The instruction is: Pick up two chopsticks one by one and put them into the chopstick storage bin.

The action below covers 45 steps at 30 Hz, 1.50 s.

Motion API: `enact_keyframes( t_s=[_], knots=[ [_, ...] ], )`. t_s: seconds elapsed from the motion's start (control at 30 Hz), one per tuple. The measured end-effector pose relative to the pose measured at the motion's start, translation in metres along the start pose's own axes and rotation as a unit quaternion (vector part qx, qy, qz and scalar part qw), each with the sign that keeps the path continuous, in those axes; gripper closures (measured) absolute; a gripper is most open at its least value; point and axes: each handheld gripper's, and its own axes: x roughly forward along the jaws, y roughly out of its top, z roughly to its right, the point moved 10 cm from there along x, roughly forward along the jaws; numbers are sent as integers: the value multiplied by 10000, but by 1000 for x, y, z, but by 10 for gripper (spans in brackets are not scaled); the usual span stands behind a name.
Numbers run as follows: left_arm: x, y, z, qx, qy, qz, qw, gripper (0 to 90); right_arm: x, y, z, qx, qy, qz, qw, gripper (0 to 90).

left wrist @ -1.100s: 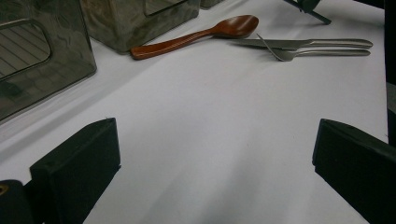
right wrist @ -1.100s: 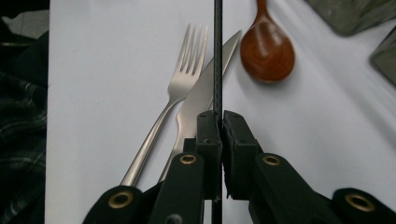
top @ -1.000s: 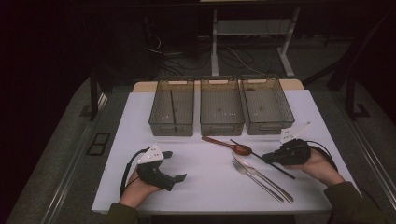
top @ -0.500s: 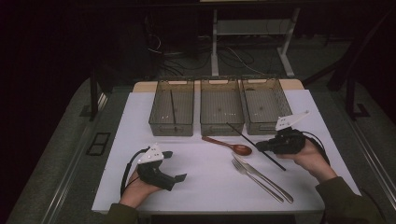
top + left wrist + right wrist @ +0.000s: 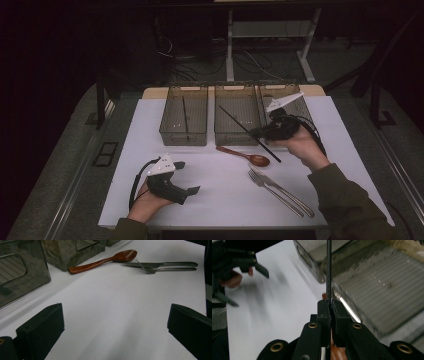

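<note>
My right gripper (image 5: 258, 133) is shut on a thin black chopstick (image 5: 239, 124), held in the air in front of the middle bin (image 5: 231, 138) and the right bin (image 5: 265, 91). The stick slants from over the middle bin down toward the table. In the right gripper view the chopstick (image 5: 328, 270) rises straight up from the closed jaws of that gripper (image 5: 329, 305). A second black chopstick (image 5: 185, 116) lies in the left bin (image 5: 182, 138). My left gripper (image 5: 187, 176) rests on the white mat near the front left, open and with nothing in it (image 5: 116, 310).
A wooden spoon (image 5: 245, 154) lies in front of the middle bin. A fork (image 5: 274, 188) and a knife (image 5: 292, 194) lie side by side at the front right. The white mat (image 5: 215, 200) ends at the table's front edge.
My right gripper has lifted the chopstick off the table and carried it back and up toward the bins. The left gripper has stayed where it was.
</note>
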Motion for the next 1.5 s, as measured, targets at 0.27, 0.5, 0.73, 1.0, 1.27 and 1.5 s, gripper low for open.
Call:
enact_keyframes(
  t_s=[0.27,0.5,0.73,1.0,1.27,1.5],
  knots=[
    [-1,0,0,8,-19,6,10000,0,22,42,1,102,-89,-8,9999,851],
    [-1,1,0,1,-42,22,10000,0,46,71,3,233,-182,-50,9995,850],
    [-1,2,0,57,-60,40,10000,0,79,100,0,343,-263,-166,9989,850],
    [-2,5,3,55,-106,121,9999,0,121,123,3,549,-422,-387,9968,850],
    [-2,6,5,104,-150,110,9998,0,158,132,9,817,-593,-601,9931,849],
    [0,7,7,124,-187,130,9997,0,181,128,22,1042,-790,-767,9884,849]
  ],
)
